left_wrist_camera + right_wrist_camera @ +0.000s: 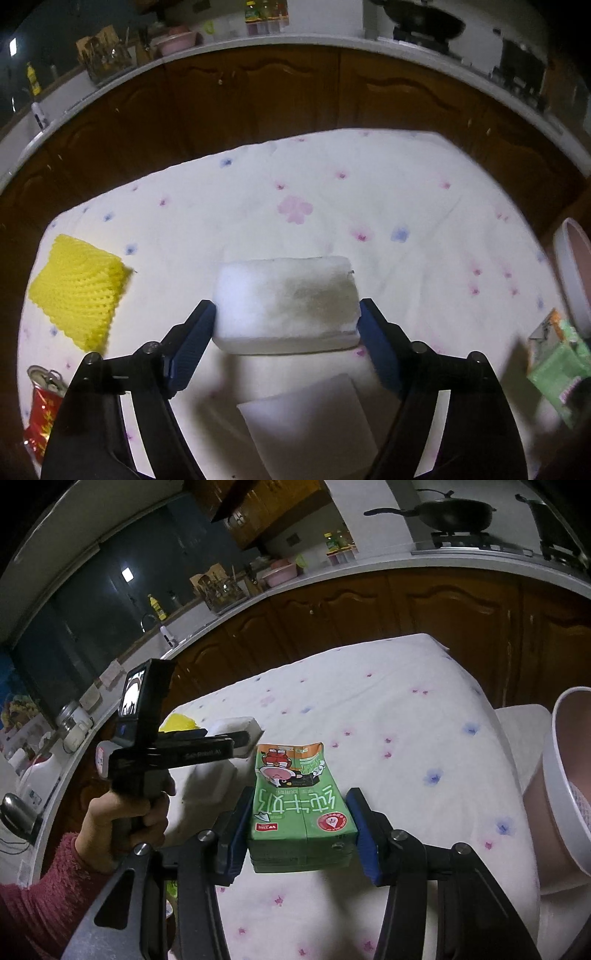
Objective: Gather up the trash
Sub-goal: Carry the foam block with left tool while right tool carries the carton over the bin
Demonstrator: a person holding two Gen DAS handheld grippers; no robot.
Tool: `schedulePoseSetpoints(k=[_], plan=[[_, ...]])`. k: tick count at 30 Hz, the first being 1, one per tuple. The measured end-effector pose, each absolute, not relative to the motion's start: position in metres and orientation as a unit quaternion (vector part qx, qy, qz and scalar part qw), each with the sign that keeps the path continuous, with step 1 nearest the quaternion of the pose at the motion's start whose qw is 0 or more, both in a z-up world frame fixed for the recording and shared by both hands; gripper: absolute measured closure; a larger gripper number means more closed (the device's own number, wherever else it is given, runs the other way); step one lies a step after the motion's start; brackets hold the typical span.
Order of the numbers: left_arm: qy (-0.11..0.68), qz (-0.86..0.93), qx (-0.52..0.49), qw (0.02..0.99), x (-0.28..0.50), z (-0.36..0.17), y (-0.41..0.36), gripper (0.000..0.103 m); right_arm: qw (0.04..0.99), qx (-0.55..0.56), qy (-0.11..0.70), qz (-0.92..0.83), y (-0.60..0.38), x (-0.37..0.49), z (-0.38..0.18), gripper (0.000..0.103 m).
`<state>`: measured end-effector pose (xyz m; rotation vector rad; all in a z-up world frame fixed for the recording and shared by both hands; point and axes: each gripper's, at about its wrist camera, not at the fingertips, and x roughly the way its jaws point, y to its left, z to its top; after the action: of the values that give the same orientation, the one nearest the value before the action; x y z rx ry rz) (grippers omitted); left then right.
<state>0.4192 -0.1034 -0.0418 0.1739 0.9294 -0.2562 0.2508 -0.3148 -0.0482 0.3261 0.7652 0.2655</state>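
Right gripper [299, 830] fingers [364, 834] pinch green carton [301, 812]; left gripper [286, 321] seemingly clasps sponge [286, 301].

Both tools are built alike: matte black angular arms that end in dark blue ribbed pads. On the left gripper [287, 321] round silver screw heads sit at the arm joints. The right gripper [300, 827] carries the same silver screws and the same blue pads [364, 834]. Seen from the side, the left tool has a black pistol handle, pale lettering along its body, a small lit screen on top and a white label at its rear. The left hand [122, 827] is bare-skinned, with a fuzzy dark pink sleeve [44, 897].
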Motion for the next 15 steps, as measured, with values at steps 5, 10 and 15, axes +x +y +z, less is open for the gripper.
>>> schedulePoseSetpoints(k=[5, 10, 15], plan=[[0.421, -0.144, 0.044, 0.894, 0.404, -0.013, -0.087, 0.026, 0.91, 0.167, 0.36, 0.119, -0.323, 0.238, -0.043, 0.053], [0.395, -0.179, 0.015, 0.901, 0.373, 0.015, -0.088, 0.026, 0.915, 0.173, 0.349, 0.107, -0.333, 0.225, -0.035, 0.053], [0.373, -0.227, 0.008, 0.899, 0.336, 0.035, -0.111, 0.026, 0.919, 0.178, 0.34, 0.088, -0.349, 0.208, -0.028, 0.053]])
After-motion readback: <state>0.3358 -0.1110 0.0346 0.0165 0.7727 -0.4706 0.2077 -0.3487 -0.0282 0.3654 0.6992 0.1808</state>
